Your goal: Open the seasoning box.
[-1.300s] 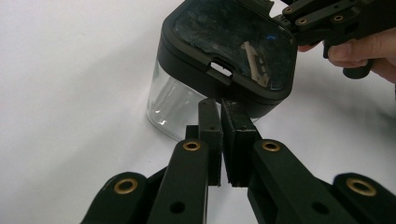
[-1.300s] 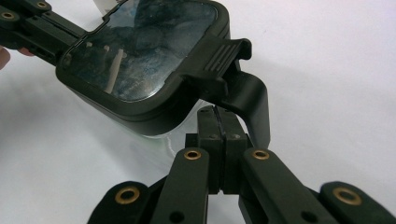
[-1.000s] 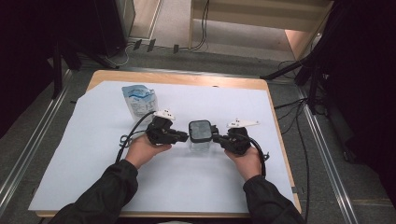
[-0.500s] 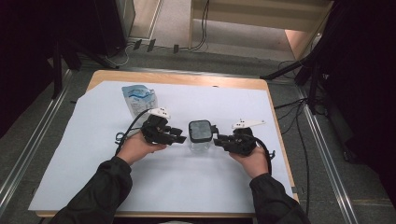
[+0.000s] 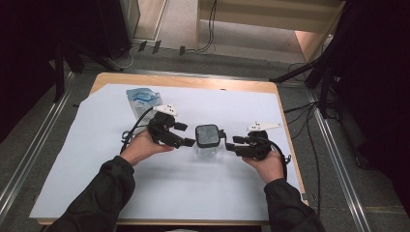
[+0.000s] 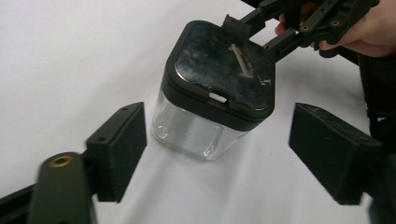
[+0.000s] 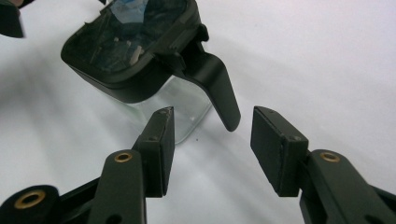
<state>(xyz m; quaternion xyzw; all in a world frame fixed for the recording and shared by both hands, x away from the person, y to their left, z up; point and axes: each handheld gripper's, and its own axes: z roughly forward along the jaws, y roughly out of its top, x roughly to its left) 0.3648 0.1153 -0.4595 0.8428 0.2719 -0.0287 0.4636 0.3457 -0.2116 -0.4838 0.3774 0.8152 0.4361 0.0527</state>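
White table paper (image 5: 145, 193) bears the jar (image 5: 207, 141) between both released hand-held grippers.

Blue-and-white pouch (image 5: 143, 100): print too small to read; its 5 o'clock corner hidden by the left gripper (image 5: 189, 136). Clear container (image 7: 140, 51): top cut off at 12 o'clock in the right gripper view.

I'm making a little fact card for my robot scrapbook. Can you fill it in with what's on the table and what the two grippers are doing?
Main thing: clear jar with a black lid and a handle
Jar state: upright, lid on
Left gripper: jaws have just been opening, either side of the jar, not touching
Right gripper: jaws have just been opening, near the handle, apart from it
Also there: blue and white pouch
Surface: white sheet
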